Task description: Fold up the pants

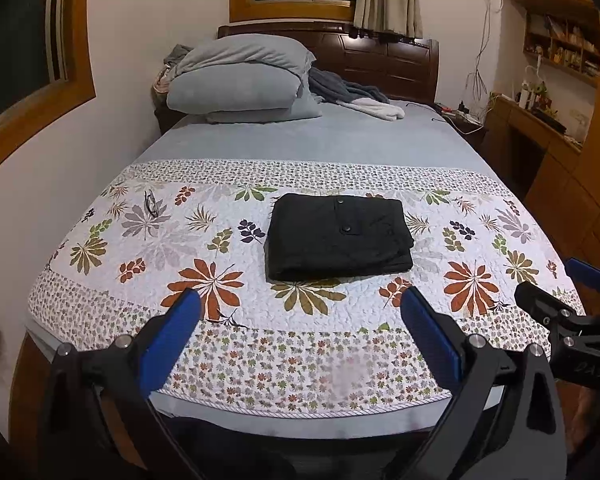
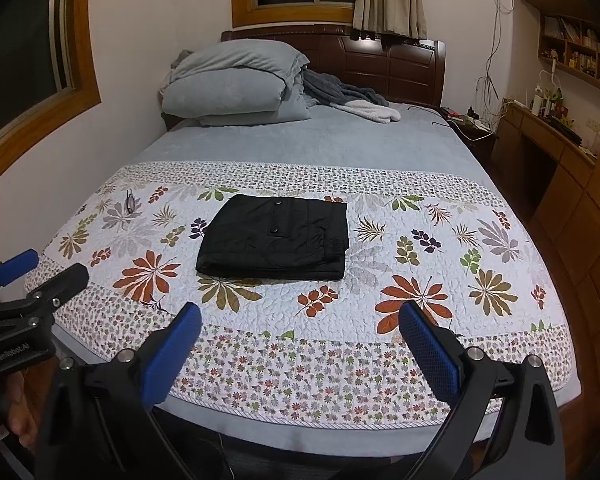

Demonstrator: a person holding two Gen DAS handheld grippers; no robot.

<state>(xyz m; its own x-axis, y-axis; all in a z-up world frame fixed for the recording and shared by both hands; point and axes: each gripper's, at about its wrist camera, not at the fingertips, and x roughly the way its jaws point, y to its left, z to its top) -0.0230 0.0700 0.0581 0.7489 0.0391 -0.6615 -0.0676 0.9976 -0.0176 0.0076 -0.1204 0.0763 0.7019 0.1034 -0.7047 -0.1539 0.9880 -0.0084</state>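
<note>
STATE: pants (image 1: 340,236) lie as a compact folded stack mid-quilt (image 1: 148,248), nearer the bed's foot edge than its headboard | FINGERS: your left gripper (image 1: 300,308) and right gripper (image 2: 300,320) hang apart, empty, off the foot edge | JUDGEMENT: fold appears complete; clearance prevents disturbing it.

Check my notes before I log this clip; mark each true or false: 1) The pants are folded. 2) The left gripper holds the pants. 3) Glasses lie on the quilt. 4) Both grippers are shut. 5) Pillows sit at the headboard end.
1) True: the pants lie in a compact folded stack on the quilt.
2) False: the left gripper is open, apart from the pants.
3) True: glasses lie left of the pants.
4) False: the right gripper is open too.
5) True: pillows are stacked there.
</note>
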